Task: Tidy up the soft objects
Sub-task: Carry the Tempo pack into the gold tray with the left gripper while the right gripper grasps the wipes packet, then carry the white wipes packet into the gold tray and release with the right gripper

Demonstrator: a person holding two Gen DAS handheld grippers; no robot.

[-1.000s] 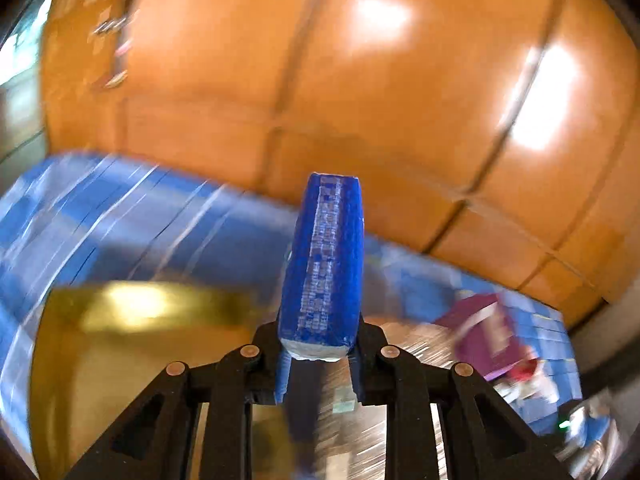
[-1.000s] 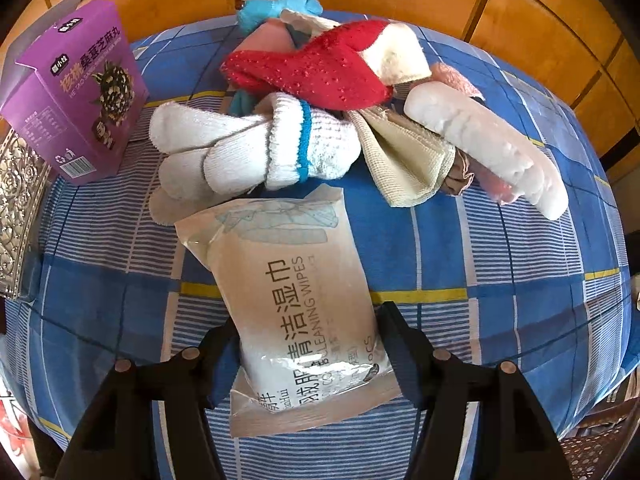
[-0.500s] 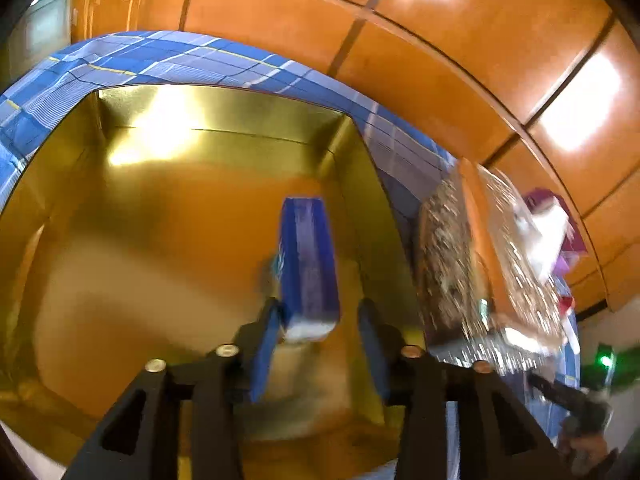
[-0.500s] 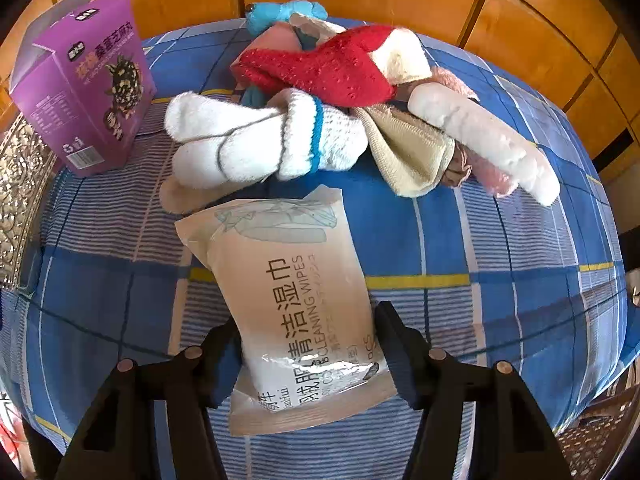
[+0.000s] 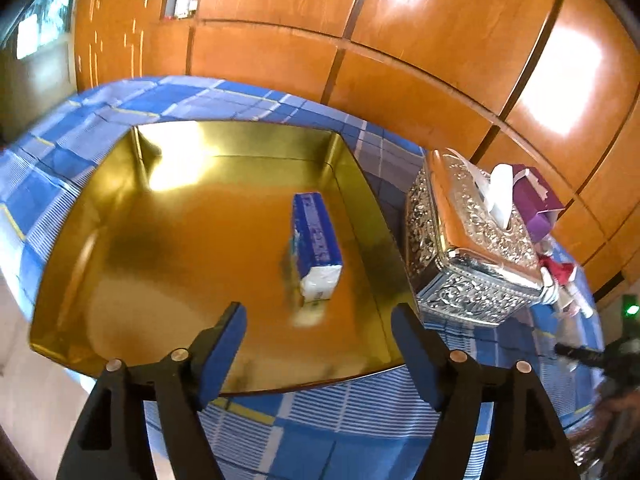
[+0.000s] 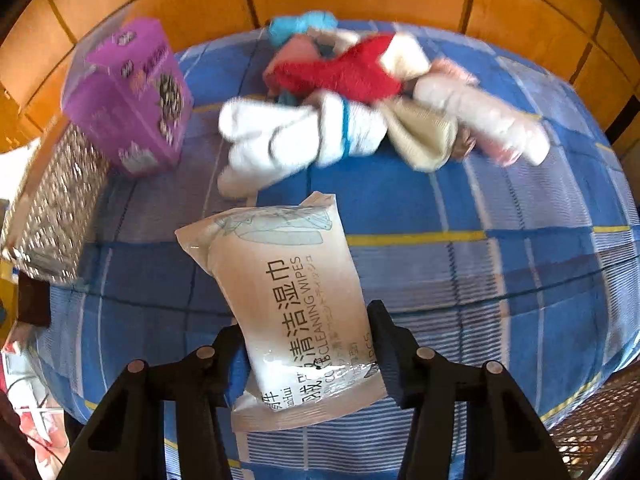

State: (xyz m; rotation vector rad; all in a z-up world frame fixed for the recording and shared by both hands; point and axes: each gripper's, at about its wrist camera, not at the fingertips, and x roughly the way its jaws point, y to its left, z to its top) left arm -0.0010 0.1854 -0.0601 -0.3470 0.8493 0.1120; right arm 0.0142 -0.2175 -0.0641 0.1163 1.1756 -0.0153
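Right hand-held gripper (image 6: 304, 344) nearest: jaws closed in on the wipes pack (image 6: 288, 296), pinching its near end across the width, far end free and reaching out over the blue checked worktop (image 6: 480, 280). Whether the pack is lifted clear or its far end drags on the cloth, cannot tell. Judged: a soft film pouch, moderately heavy for its size, slick skin, contents that shift; held by one end it is likely to sag and could slide out of the pads. A hold nearer mid-body, across the short width, would seem steadier. Beyond the pack, toward the far edge of the worktop, the sock pile: white sock with blue band (image 6: 304, 136), cream cloth (image 6: 424, 136), red sock (image 6: 344, 72), a pale pink-white one (image 6: 488, 120), something turquoise (image 6: 300, 24) at the back. All judged light, limp, grippy; best pinched at a bunched fold rather than a loose toe. A purple carton (image 6: 132, 96) stands at the far left, an embossed silver tissue box (image 6: 52, 208) touching or just beside it. Left hand-held gripper (image 5: 318, 340): jaws wide apart, holding nothing, hovering at the near rim of the gold tray (image 5: 120, 240). Blue tissue packet (image 5: 316, 244) lies inside the tray, right of centre, near the right wall but apart from it, long axis pointing away. Judged light, squashy, slightly slick wrapper; take it across the narrow sides. Silver tissue box (image 5: 468, 248) sits just right of the tray.
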